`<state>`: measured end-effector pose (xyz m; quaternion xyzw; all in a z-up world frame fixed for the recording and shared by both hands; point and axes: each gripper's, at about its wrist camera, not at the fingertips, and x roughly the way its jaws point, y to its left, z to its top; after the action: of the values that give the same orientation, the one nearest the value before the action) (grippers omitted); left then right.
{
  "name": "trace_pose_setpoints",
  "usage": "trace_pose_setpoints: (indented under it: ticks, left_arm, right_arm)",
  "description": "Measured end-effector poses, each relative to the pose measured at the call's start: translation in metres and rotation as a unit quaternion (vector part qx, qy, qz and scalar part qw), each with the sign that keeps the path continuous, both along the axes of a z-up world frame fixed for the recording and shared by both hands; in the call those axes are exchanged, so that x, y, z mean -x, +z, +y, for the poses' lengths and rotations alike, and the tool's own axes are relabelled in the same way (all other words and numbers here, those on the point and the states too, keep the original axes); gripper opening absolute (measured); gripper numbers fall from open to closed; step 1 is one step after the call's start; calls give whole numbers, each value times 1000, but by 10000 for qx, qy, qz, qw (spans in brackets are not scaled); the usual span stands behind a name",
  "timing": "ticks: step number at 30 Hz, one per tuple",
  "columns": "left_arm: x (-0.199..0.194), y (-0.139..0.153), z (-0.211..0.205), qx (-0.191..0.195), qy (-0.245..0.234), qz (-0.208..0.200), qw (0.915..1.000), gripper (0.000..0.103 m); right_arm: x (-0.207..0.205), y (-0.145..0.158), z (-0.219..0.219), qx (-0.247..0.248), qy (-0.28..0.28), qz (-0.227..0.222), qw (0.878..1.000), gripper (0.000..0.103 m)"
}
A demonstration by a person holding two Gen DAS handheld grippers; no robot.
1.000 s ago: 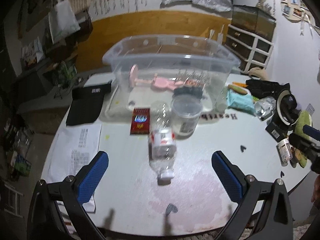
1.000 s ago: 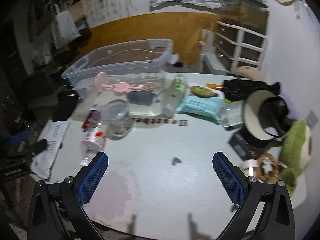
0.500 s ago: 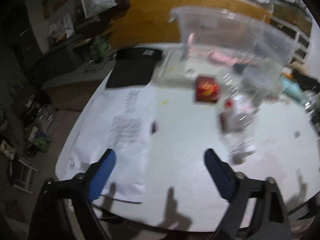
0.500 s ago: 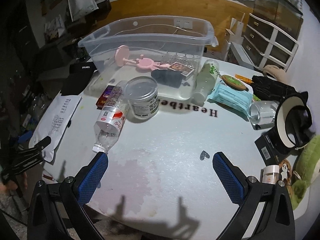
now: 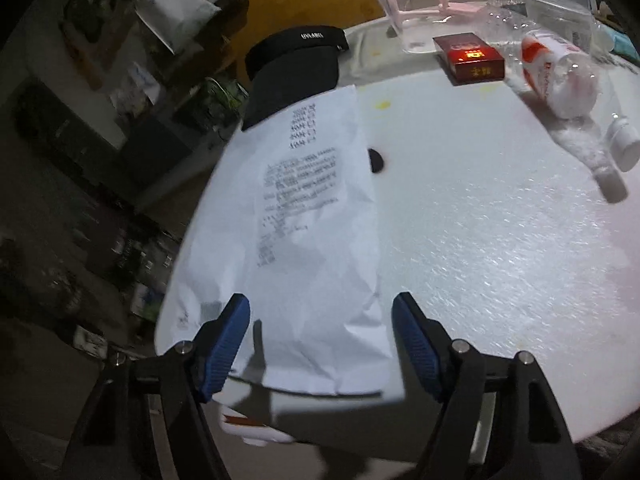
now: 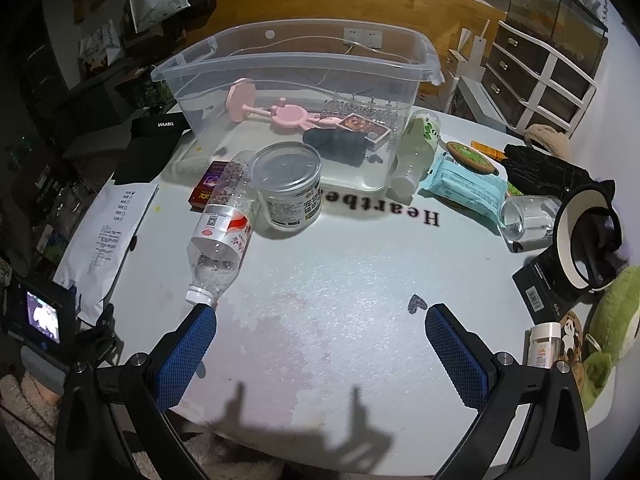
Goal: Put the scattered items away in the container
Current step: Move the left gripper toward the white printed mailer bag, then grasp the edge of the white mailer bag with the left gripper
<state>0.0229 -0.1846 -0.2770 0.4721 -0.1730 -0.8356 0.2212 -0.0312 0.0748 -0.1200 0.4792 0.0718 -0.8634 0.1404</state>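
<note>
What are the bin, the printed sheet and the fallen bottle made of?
Bin: clear, glossy plastic; its contents show through the walls.
Sheet: matte white paper by its creases, possibly a paper bag.
Bottle: thin clear plastic, dented, with a printed label.

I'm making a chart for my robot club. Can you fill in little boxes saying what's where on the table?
bin: clear tub, far side of table
inside bin: pink stand, card box
lying in front: bottle, jar, red box
left edge: paper bag
left hand-held gripper: closing around bag's near end, pads not touching yet
right hand-held gripper: open, nothing between
</note>
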Motion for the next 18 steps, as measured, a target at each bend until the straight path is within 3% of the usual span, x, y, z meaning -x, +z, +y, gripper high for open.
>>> trace_pose_setpoints:
  ticks: [4, 7, 8, 9, 10, 13, 18]
  left_arm:
    - [5, -1, -13, 32, 92, 91, 9999, 73]
    - [10, 1, -17, -43, -98, 16, 9999, 52]
    - [13, 0, -20, -117, -167, -47, 9998, 35]
    - [16, -1, -18, -204, -180, -104, 9996, 25]
    - [19, -1, -20, -322, -133, -125, 9993, 24]
    - [30, 8, -43, -1169, 241, -149, 9927, 15]
    - [40, 24, -89, -2724, 809, -65, 9587, 10]
  right_arm:
    - [-2, 1, -4, -49, 22, 28, 10000, 103]
    - [-2, 1, -4, -55, 19, 27, 10000, 103]
    - [-3, 1, -4, -57, 3, 23, 10000, 103]
    - [-3, 1, -3, -57, -16, 20, 10000, 103]
    - [-3, 1, -2, -52, -33, 17, 10000, 103]
    - [-4, 1, 0, -47, -83, -3, 10000, 103]
    - [-5, -1, 6, 36, -151, -71, 9999, 103]
